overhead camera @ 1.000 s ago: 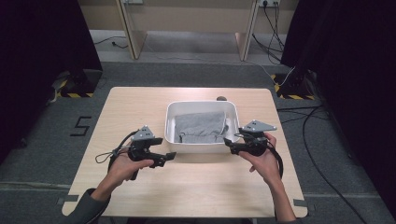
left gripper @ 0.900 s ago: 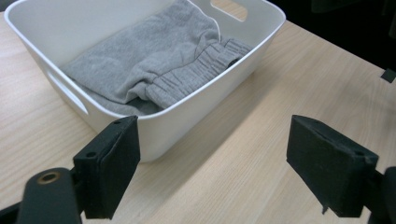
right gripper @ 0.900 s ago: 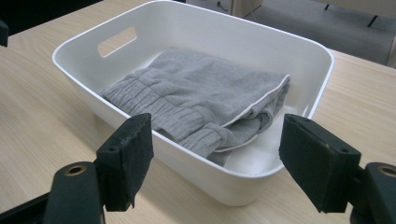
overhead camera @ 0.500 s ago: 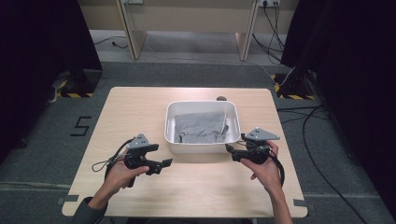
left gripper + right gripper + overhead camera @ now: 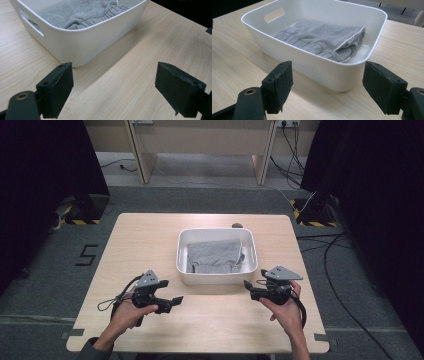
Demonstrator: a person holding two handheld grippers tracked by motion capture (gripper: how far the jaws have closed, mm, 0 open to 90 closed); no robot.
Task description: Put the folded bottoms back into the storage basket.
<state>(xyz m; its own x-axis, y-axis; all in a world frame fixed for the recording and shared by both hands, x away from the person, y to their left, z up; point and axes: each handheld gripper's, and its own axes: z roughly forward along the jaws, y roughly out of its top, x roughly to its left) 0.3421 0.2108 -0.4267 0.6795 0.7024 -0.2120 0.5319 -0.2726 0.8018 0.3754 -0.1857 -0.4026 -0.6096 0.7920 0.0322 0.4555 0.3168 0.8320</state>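
- My left gripper [image 5: 175, 301] hovers over the pale wooden table [image 5: 150, 235], jaws spread, empty.
- My right gripper [image 5: 247, 285] likewise gapes, empty.
- Between them, the white plastic tub [image 5: 217, 276] holds the folded grey knitted garment [image 5: 214, 254].

1. Soft, even light falls from overhead onto my bench [image 5: 150, 240]; the room's sides are dark.
2. The tub [image 5: 337, 77] casts a faint shadow.
3. The high view looks slightly soft, perhaps from low resolution.
4. My gripper views blur nearest the lens.

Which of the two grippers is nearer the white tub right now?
The right gripper, close to the tub at its front right corner; the left gripper sits farther back.
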